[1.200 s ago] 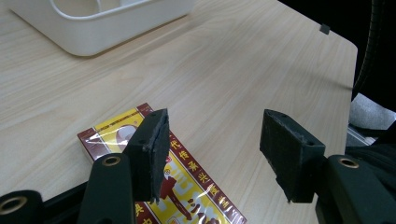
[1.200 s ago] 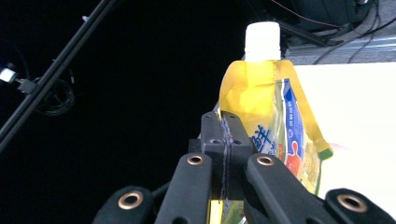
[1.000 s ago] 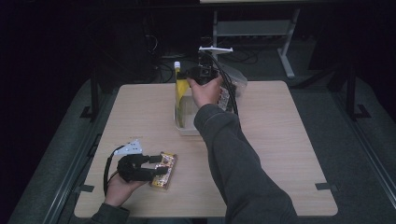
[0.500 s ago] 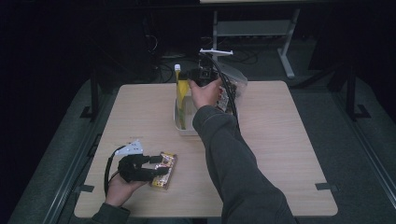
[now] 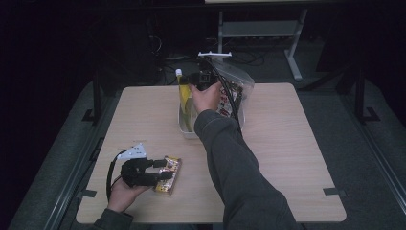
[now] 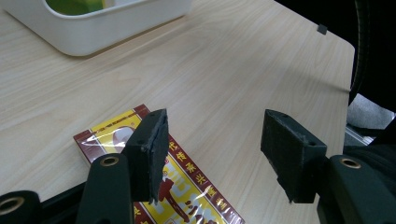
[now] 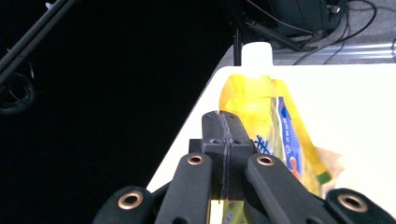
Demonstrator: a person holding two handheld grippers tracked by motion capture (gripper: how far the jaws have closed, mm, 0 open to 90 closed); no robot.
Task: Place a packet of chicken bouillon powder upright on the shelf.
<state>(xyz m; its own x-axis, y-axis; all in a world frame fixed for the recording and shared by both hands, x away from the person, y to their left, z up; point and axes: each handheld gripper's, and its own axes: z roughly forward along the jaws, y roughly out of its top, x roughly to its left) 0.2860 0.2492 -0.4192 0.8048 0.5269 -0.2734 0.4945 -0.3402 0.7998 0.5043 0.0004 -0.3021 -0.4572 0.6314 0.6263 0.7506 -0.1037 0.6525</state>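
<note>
A red and yellow packet [image 5: 171,167] [image 6: 196,186] lies flat on the wooden table [image 5: 287,143] near its front left. My left gripper [image 5: 165,173] [image 6: 219,144] hovers over it, open, one jaw above the packet's edge and the other over bare wood. At the back, a yellow pouch [image 5: 184,96] [image 7: 254,100] with a white cap stands upright in a white bin [image 5: 189,132] [image 7: 350,116]. My right gripper [image 5: 191,80] [image 7: 224,121] is at the pouch's upper part, pads pressed together. I see nothing between them.
A clear plastic bag [image 5: 234,91] with printed packs inside stands at the bin's right side, behind my right hand. The bin's wall [image 6: 93,32] is at the top of the left gripper view. Dark floor, cables and a metal stand surround the table.
The right hand has edged slightly left at the bin. The left gripper and the packet have kept still.
</note>
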